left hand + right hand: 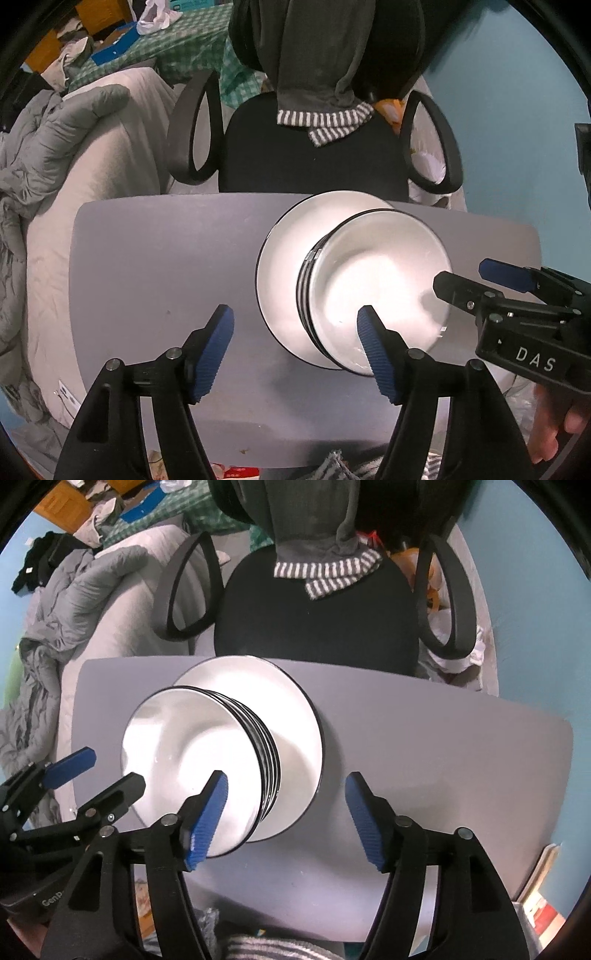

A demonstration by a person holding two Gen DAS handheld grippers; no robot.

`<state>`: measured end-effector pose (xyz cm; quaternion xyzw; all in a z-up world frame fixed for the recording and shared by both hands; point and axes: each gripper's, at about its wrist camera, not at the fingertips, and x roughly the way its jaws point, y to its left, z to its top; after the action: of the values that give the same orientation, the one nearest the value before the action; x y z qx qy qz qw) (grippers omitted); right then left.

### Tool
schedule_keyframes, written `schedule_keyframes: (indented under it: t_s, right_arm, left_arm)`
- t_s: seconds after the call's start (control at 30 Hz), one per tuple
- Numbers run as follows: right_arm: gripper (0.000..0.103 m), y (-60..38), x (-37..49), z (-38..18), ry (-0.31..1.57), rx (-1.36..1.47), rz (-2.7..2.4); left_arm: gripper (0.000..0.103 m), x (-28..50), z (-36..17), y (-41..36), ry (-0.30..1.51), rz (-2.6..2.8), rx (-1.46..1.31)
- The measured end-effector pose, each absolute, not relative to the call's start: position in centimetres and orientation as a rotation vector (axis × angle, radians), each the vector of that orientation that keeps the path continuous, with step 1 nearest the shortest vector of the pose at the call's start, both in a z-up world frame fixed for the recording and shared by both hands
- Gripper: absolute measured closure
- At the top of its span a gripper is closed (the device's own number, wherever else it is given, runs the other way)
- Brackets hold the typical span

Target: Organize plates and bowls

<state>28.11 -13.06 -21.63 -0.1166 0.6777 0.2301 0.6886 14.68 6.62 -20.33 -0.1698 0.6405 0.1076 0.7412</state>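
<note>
A stack of white bowls with black rims (380, 284) stands on a white plate with a black rim (280, 258) on the grey table (155, 258). The stack (192, 746) and plate (299, 716) also show in the right wrist view. My left gripper (295, 354) is open and empty, hovering above the stack's near left side; it also shows in the right wrist view (103, 768). My right gripper (286, 816) is open and empty, above the stack's near right side; it also shows in the left wrist view (469, 275).
A black office chair (314, 158) with clothes draped over its back stands behind the table. A bed with grey bedding (55, 155) lies to the left. A blue wall (517, 129) is on the right. Cloth and clutter lie below the table's near edge.
</note>
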Motion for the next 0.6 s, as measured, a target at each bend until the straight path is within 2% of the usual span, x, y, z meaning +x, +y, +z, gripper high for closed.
schedule_keyframes:
  t_s: [0.07, 0.23, 0.6]
  right_arm:
    - [0.035, -13.2, 28.0, -20.6, 1.491, -0.263, 0.515]
    - [0.032, -13.3, 27.4, -18.1, 1.425, -0.28, 0.522]
    - [0.032, -16.1, 26.1, -12.1, 1.288, -0.271, 0.486]
  left_arm:
    - [0.026, 14.4, -19.5, 6.5, 1.386, 0.239, -0.368]
    - [0.022, 13.7, -17.2, 6.0, 1.331, 0.235, -0.369]
    - [0.022, 10.9, -13.8, 5.2, 1.285, 0.227, -0.355]
